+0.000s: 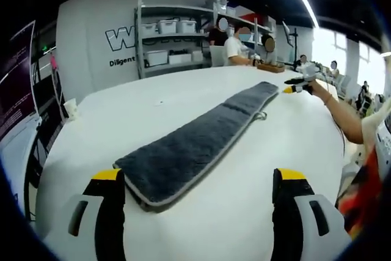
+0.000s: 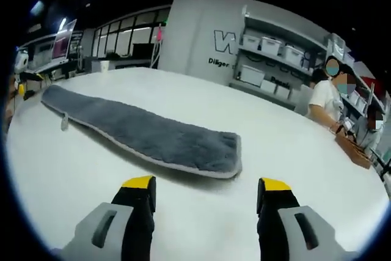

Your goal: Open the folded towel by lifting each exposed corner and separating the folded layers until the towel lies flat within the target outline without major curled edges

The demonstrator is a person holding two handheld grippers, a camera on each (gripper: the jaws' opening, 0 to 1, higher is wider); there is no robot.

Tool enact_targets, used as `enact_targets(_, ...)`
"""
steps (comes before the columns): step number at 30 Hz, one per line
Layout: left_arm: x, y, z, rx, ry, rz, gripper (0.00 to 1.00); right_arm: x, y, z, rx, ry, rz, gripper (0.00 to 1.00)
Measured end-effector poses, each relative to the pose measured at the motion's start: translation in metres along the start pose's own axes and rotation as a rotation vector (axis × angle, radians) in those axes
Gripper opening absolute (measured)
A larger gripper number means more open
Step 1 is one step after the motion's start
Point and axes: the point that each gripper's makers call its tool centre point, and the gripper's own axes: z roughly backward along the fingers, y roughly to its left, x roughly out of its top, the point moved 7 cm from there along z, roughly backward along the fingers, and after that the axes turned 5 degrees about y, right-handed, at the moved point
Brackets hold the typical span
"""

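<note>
A long grey towel (image 1: 195,145) lies folded into a narrow strip on the white table (image 1: 287,139). Its near end sits between the jaws of my left gripper (image 1: 198,178), which stands open and touches nothing. A small loop (image 1: 261,115) hangs off the far part. Beyond the far end a hand holds my right gripper (image 1: 298,85). In the right gripper view the same towel (image 2: 153,136) stretches away to the left, its near end just ahead of my open right gripper (image 2: 206,184). The left gripper (image 2: 20,84) appears small at the far left end.
A paper cup (image 1: 69,109) stands near the table's left edge. Several people sit at the far side by a wooden box (image 2: 353,149). Shelves with white bins (image 1: 174,35) line the wall behind. A person's arm (image 1: 342,117) reaches in from the right.
</note>
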Motion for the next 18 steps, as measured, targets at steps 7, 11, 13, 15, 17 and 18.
enact_targets(7, 0.0, -0.001, -0.001, -0.01, 0.002, 0.019, 0.99, 0.003, -0.013, -0.02, 0.038, 0.021, 0.06, 0.6)
enact_targets(11, 0.0, 0.001, 0.001, 0.004, 0.017, 0.011, 0.99, 0.004, -0.017, -0.033, 0.091, 0.032, 0.07, 0.56)
enact_targets(13, 0.001, 0.001, 0.003, 0.013, 0.024, -0.003, 0.99, 0.003, -0.017, -0.04, 0.123, 0.043, 0.07, 0.54)
enact_targets(15, 0.002, 0.003, 0.004, 0.026, 0.024, -0.007, 0.99, 0.001, -0.018, -0.045, 0.139, 0.055, 0.062, 0.54)
enact_targets(17, 0.004, 0.004, 0.005, 0.029, 0.019, -0.007, 0.98, 0.0, -0.02, -0.051, 0.147, 0.063, 0.059, 0.53)
enact_targets(18, 0.005, 0.004, 0.006, 0.027, 0.013, -0.005, 0.98, 0.0, -0.021, -0.053, 0.152, 0.064, 0.057, 0.51)
